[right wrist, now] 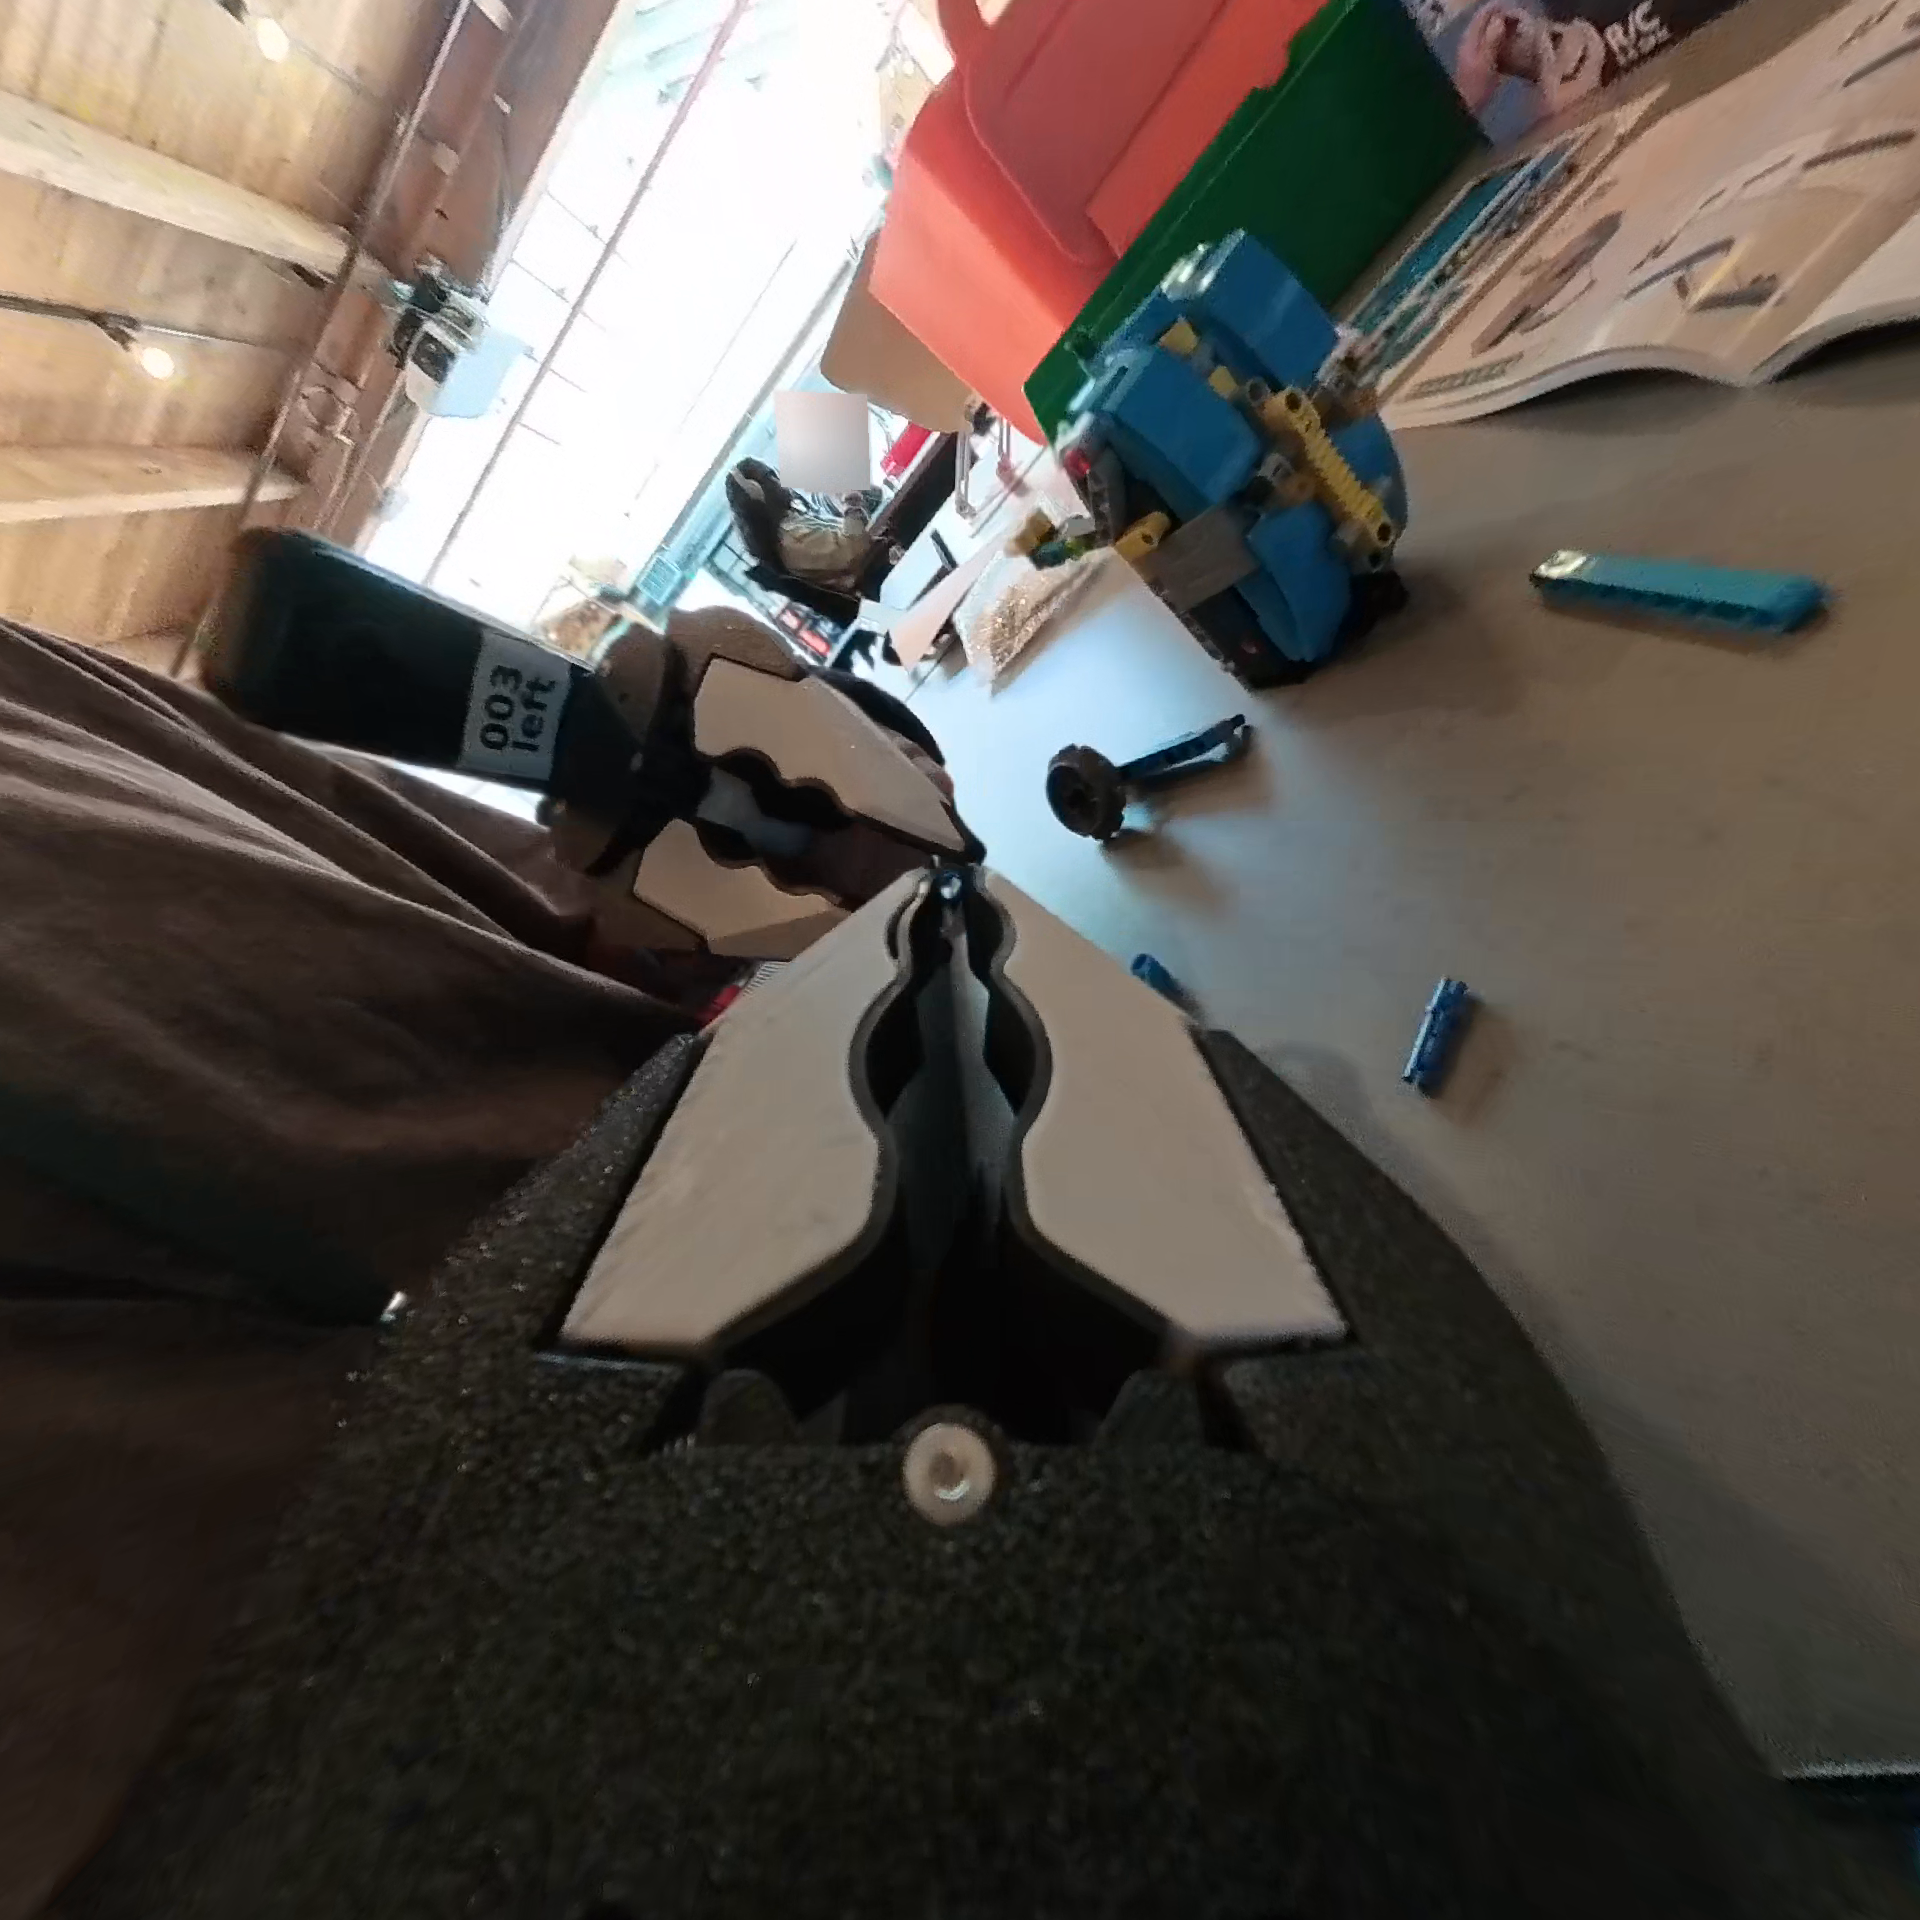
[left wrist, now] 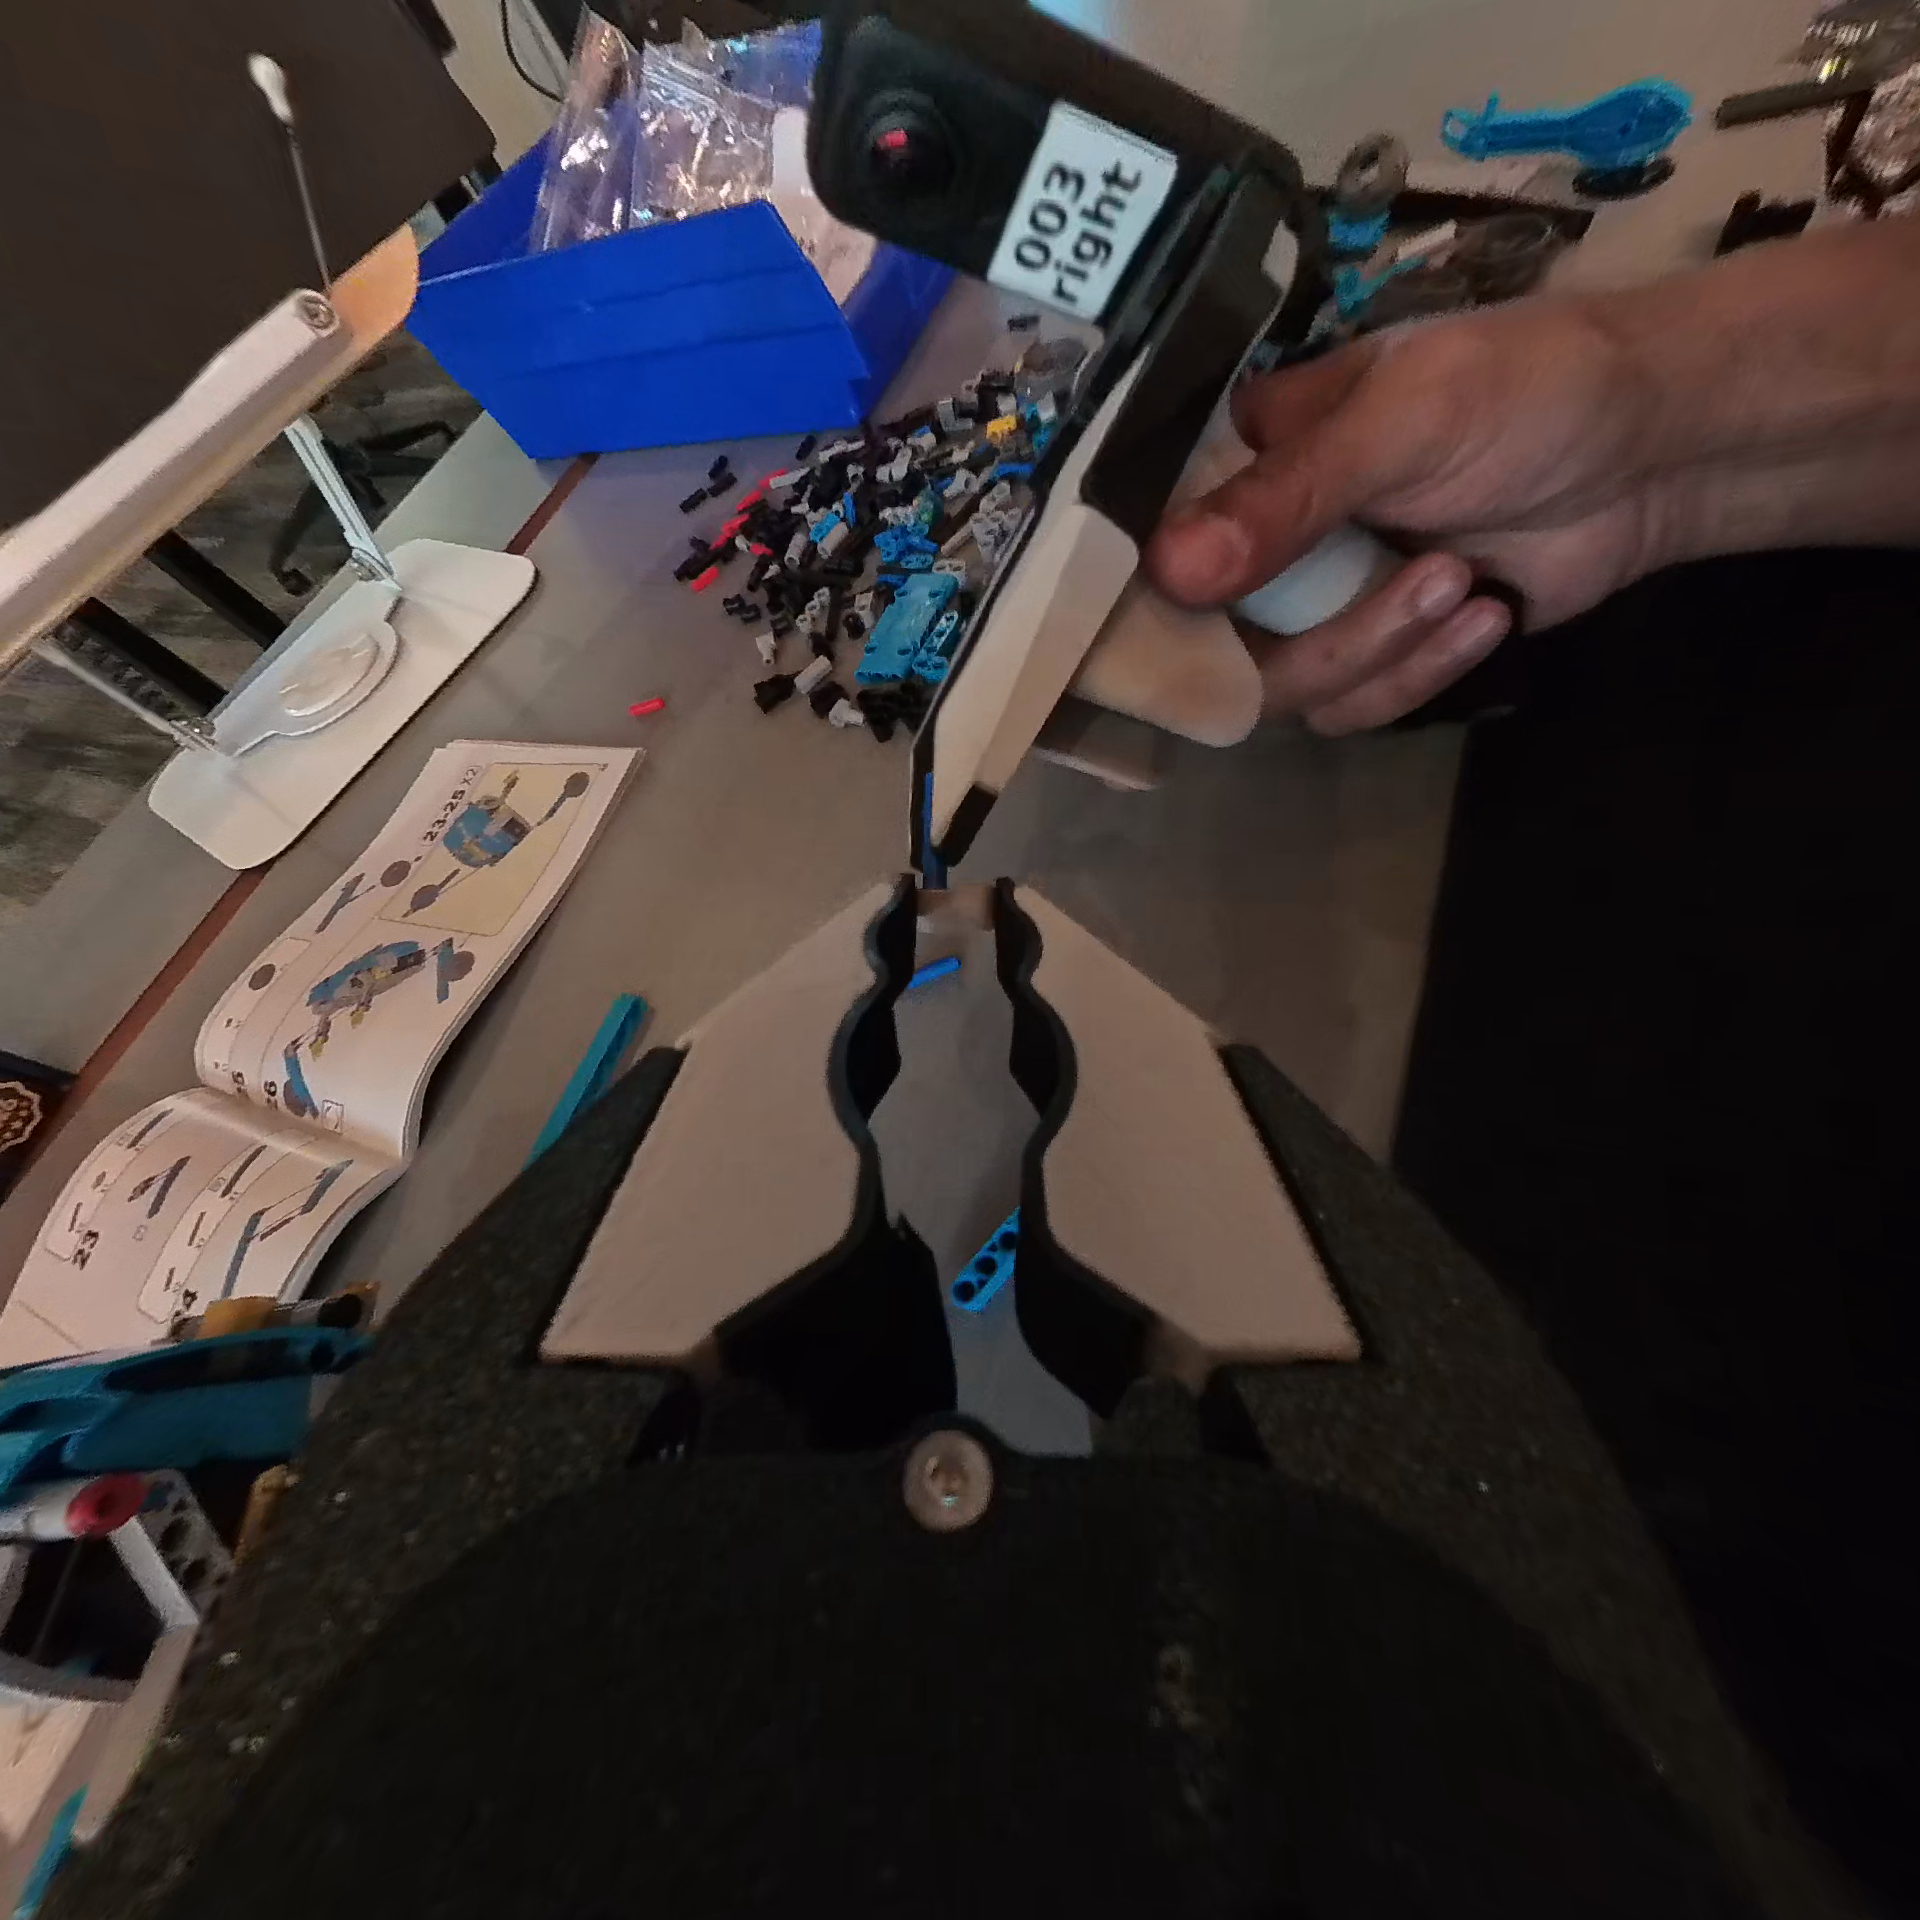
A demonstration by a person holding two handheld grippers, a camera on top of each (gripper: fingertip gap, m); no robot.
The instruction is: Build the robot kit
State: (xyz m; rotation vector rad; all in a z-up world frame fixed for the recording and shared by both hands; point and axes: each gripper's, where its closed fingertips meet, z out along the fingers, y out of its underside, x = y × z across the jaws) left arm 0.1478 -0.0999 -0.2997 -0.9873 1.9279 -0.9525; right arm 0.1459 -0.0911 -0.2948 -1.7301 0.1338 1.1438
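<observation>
In the left wrist view, the left gripper [left wrist: 956, 894] has its tips only a narrow way apart. A thin dark blue pin [left wrist: 938, 871] sits right at those tips, but I cannot tell if they squeeze it. The right gripper [left wrist: 940, 831] comes down from above, held by a hand [left wrist: 1455, 499]. Its fingers are pinched tight on the top of the same pin. Behind them on the grey table [left wrist: 727, 831] lie a pile of small pieces [left wrist: 883, 540], a blue bin [left wrist: 644, 322] and an open booklet [left wrist: 312, 1039].

In the right wrist view, the right gripper [right wrist: 948, 891] is almost closed, with the small dark blue pin [right wrist: 948, 889] between its tips. The left gripper [right wrist: 961, 847] meets it tip to tip. Farther off stand a blue and yellow brick model [right wrist: 1236, 457], a wheel on a stick [right wrist: 1122, 779] and a long teal beam [right wrist: 1673, 592].
</observation>
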